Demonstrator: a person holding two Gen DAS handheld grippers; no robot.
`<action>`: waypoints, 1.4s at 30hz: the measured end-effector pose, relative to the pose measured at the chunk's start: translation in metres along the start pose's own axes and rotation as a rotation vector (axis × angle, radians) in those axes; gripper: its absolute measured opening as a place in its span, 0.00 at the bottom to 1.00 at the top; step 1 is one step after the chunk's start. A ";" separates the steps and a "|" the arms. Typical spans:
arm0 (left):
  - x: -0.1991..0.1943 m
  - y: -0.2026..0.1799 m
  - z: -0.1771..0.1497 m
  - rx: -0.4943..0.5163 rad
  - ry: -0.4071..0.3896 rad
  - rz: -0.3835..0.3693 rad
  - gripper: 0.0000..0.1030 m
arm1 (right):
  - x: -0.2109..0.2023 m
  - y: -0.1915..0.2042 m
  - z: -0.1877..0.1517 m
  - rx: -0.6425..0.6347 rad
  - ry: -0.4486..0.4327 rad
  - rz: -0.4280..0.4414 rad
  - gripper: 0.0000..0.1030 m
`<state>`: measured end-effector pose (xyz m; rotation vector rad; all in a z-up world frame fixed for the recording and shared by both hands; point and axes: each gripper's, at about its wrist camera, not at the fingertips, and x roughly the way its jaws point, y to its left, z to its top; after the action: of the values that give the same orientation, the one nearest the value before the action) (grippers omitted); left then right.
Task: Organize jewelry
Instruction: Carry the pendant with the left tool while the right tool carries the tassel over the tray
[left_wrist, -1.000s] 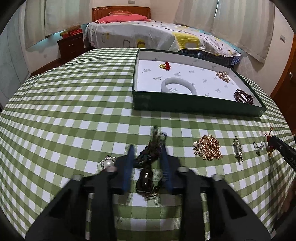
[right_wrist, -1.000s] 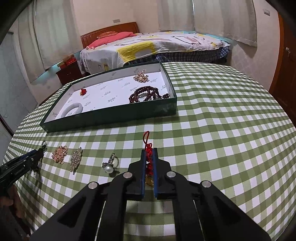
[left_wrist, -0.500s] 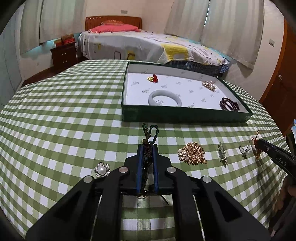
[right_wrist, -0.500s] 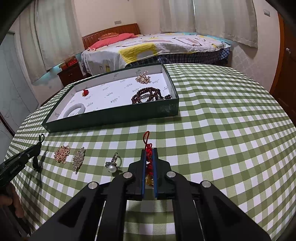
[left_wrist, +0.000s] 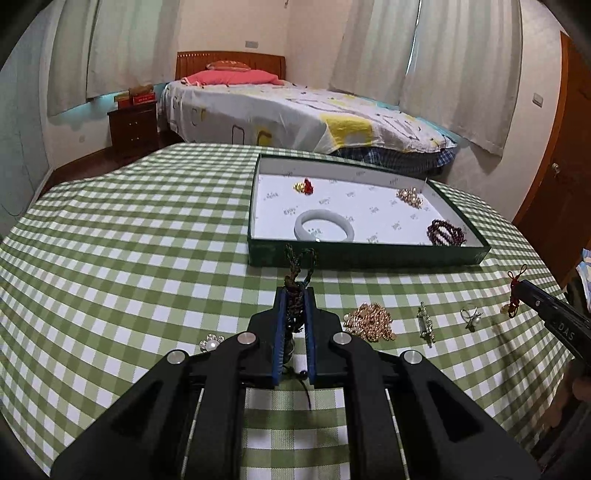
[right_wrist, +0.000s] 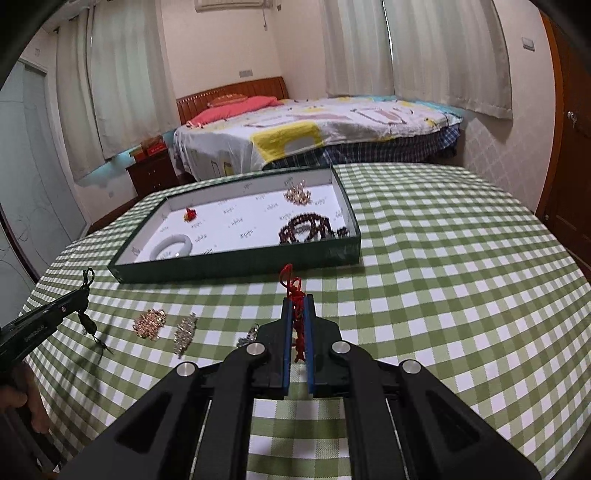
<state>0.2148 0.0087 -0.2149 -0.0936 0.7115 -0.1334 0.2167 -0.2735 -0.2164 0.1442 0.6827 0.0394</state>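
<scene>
Both grippers are lifted off the checked tablecloth (left_wrist: 129, 258), the left gripper (left_wrist: 294, 295) clamped on a dark braided cord pendant (left_wrist: 295, 284), the right gripper (right_wrist: 298, 306) on a red knotted charm (right_wrist: 295, 295), apparently to carry them to the green tray (left_wrist: 369, 254) holding 4 pieces.

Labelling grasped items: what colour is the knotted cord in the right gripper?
Red; the knotted cord sits clamped in the right gripper, clearest in the right wrist view.

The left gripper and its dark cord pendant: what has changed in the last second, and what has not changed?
The left gripper closed on the dark cord pendant, which lay between its open fingers, and lifted it off the table; it now hangs above the cloth. The right gripper, already shut on the red knot charm, rose a little. The tray and the loose pieces, such as the gold brooch, stayed in place.
</scene>
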 end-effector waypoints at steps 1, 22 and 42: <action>-0.003 -0.001 0.002 0.001 -0.010 0.002 0.10 | -0.002 0.001 0.001 0.000 -0.009 0.002 0.06; -0.041 -0.030 0.061 0.026 -0.175 -0.046 0.10 | -0.037 0.030 0.063 -0.048 -0.203 0.074 0.06; 0.063 -0.074 0.133 0.073 -0.177 -0.076 0.10 | 0.054 0.047 0.122 -0.088 -0.246 0.133 0.06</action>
<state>0.3430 -0.0684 -0.1455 -0.0621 0.5264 -0.2208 0.3362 -0.2370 -0.1499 0.1078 0.4246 0.1763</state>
